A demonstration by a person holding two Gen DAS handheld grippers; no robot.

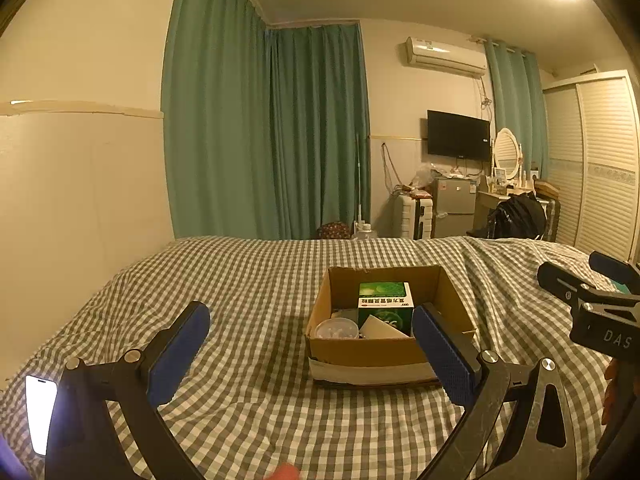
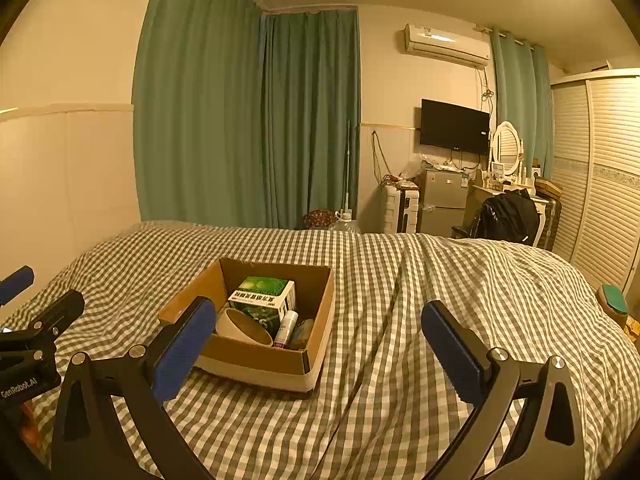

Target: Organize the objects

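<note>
Cardboard box (image 1: 380,350) sits on the gingham bedspread (image 1: 248,280), open top, roughly mid-bed. Inside: green-and-white medicine carton (image 1: 385,306) toward the back, a clear lidded round tub (image 1: 336,329) front-left, a beige cup (image 2: 244,326) tipped on its side in front of the carton, a small white spray bottle (image 2: 287,329) leaning beside it, plus a dark item in the front-right corner I can't identify.

Left gripper (image 1: 310,354): jaws wide apart, nothing between the blue pads, held above the bedspread just in front of the box; its right pad overlaps the box's front-right corner in the left wrist view, contact unclear.

Right gripper (image 2: 318,350): jaws also wide, empty, to the right of the box; left pad overlaps the box's near-left wall in its own view.

A phone (image 1: 40,414), screen lit, lies at the bed's left edge.
</note>
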